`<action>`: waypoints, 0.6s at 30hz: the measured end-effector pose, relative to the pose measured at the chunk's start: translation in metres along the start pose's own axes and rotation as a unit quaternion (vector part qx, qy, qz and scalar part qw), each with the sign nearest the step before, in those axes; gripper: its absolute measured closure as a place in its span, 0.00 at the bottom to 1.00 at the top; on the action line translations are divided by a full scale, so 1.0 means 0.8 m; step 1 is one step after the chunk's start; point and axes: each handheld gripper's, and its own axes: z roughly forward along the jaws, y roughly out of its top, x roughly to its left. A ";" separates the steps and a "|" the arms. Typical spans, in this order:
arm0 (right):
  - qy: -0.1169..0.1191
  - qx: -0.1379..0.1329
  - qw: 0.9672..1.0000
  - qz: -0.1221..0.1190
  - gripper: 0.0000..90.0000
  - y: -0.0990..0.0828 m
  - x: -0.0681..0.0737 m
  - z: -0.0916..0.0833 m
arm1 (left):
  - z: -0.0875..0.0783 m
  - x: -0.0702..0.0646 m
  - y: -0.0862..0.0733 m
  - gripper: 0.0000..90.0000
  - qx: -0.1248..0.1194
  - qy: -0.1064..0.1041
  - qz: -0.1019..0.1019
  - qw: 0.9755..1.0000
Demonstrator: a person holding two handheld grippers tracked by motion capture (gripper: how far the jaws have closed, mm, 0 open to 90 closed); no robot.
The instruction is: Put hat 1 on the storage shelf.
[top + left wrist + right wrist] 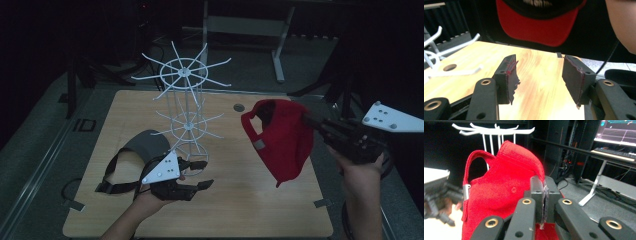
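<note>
The right gripper (311, 122) is clenched on the fabric of a red cap (280, 137) and holds it in the air above the right half of the counter (240, 200), with the cap's back strap turned toward the white wire rack (184, 107). In the right gripper view the two jaws meet with only a thin fold of cap cloth pinched between them, and the rack's hooked arms stand just behind the cap.

The left gripper (200, 175) sits low over the near-left part of the counter with its jaws apart and nothing between them; the left gripper view shows bare wood between the pads (512, 77). Just to its left, a grey cap (137, 155) with a dark strap lies on the counter beside the foot of the rack.

The step in hand looks like carrying the red cap to the rack to hang it. The next move calls for swinging the cap leftward and farther until its strap opening, or its crown, comes over one of the rack's upturned arm tips, then lowering it so the hook catches before the jaws let go. The grip is on a thin fold, so the cap may swing; the released left gripper seems placed to steady it or to pick up the grey cap afterwards.
</note>
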 end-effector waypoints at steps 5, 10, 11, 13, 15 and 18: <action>-0.006 -0.010 1.000 0.003 0.98 0.013 -0.007 0.007 | 0.000 0.000 -0.026 0.51 0.012 0.005 -0.010 1.000; -0.008 -0.015 1.000 0.005 0.98 0.028 -0.011 0.018 | -0.002 0.001 -0.047 0.51 0.022 0.013 -0.023 0.999; -0.009 -0.017 1.000 0.005 0.98 0.031 -0.012 0.020 | -0.002 0.002 -0.051 0.51 0.021 0.014 -0.027 0.999; -0.013 -0.021 1.000 0.005 0.98 0.037 -0.012 0.024 | -0.004 0.002 -0.057 0.51 0.022 0.016 -0.034 0.999; -0.014 -0.023 1.000 0.005 0.98 0.043 -0.013 0.029 | -0.006 0.004 -0.062 0.51 0.022 0.018 -0.038 0.999; -0.013 -0.024 1.000 0.007 0.98 0.050 -0.013 0.039 | -0.008 0.004 -0.067 0.51 0.020 0.021 -0.042 0.999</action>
